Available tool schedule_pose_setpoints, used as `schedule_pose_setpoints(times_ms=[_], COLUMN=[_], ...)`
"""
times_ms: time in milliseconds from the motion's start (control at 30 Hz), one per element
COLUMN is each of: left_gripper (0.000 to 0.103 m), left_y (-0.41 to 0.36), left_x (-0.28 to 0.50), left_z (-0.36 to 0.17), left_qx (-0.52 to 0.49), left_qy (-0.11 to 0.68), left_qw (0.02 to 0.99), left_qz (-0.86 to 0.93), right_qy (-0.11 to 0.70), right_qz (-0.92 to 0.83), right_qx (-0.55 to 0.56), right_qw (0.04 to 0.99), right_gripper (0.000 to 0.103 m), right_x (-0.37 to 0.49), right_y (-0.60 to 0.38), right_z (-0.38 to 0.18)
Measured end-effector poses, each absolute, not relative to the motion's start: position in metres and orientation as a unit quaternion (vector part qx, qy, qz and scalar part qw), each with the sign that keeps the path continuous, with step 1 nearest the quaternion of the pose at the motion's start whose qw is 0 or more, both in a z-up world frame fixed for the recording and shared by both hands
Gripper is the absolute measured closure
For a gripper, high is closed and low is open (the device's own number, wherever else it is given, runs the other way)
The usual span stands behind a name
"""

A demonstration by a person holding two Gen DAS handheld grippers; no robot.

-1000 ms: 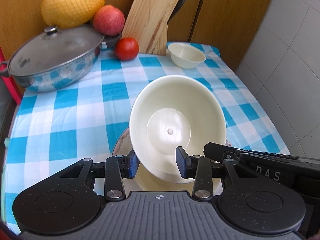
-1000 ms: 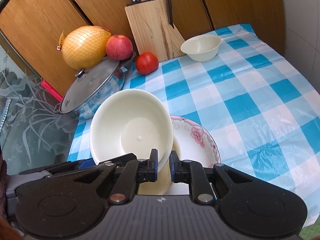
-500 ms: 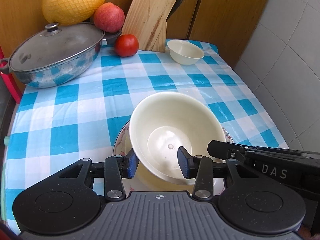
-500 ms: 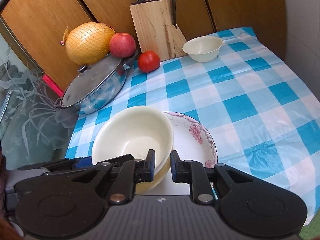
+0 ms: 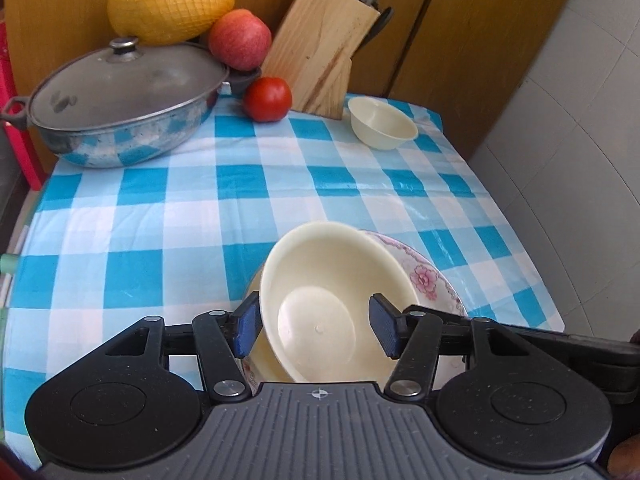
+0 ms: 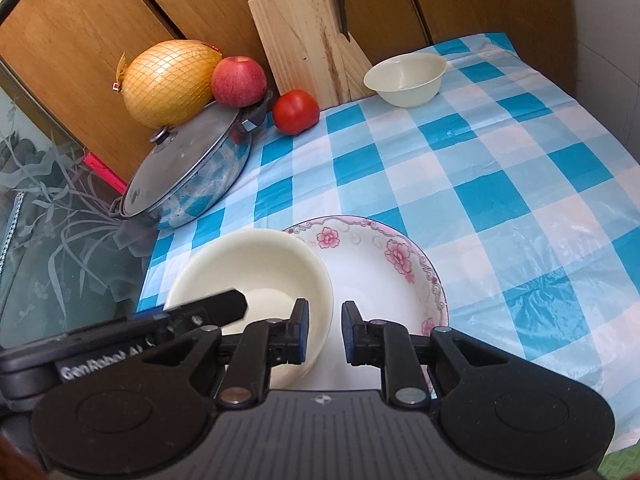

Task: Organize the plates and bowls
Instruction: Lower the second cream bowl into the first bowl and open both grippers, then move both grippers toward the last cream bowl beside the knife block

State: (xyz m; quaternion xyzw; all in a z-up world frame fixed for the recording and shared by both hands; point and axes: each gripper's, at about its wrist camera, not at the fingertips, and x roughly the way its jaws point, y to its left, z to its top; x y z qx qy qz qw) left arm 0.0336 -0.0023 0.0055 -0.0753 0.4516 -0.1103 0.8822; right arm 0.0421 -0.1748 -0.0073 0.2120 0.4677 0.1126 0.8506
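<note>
Left wrist view: the left tongs (image 5: 316, 328) are opening, pads clear of the cream bowl (image 5: 332, 304) between them, letting it settle tilted on the floral plate (image 5: 432, 280). Right tongs (image 6: 323, 330) stand parted, gripping nothing, astride the bowl's rim. A small bowl (image 5: 382, 128) waits far across the counter (image 5: 200, 208), probably next for stacking.

Near edge: we've got the big bowl (image 6: 256, 276) sitting in the plate (image 6: 380, 280), toward its left side.
Back left: pot (image 6: 188, 176), with the pomelo (image 6: 168, 80) and apple (image 6: 239, 81) behind it.
Back middle: tomato (image 6: 296, 111) before the knife block (image 6: 308, 36).
Back right: small bowl (image 6: 406, 79), right of the block.
</note>
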Motion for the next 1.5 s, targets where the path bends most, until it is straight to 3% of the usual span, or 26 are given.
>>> schedule_pose_setpoints(times_ms=[133, 233, 367, 1000, 1500], left_gripper=[0.028, 0.032, 0.047, 0.044, 0.043], left_y=[0.003, 0.003, -0.004, -0.041, -0.064], left_x=[0.033, 0.037, 0.044, 0.101, 0.189], left_z=[0.012, 0.006, -0.011, 0.016, -0.034], left_qx=[-0.059, -0.047, -0.056, -0.056, -0.067], left_qy=[0.431, 0.442, 0.489, 0.440, 0.491], left_qw=[0.896, 0.893, 0.864, 0.891, 0.860], left_qz=[-0.089, -0.073, -0.106, -0.102, -0.120], right_qy=[0.474, 0.477, 0.480, 0.397, 0.443], right_qz=[0.115, 0.117, 0.106, 0.061, 0.003], right_qx=[0.209, 0.202, 0.202, 0.235, 0.263], right_qw=[0.848, 0.848, 0.847, 0.885, 0.857], right_gripper=[0.085, 0.084, 0.084, 0.092, 0.092], right_x=[0.046, 0.047, 0.050, 0.113, 0.188], right_y=[-0.170, -0.167, -0.168, -0.203, -0.249], right_z=[-0.011, -0.012, -0.016, 0.020, -0.034])
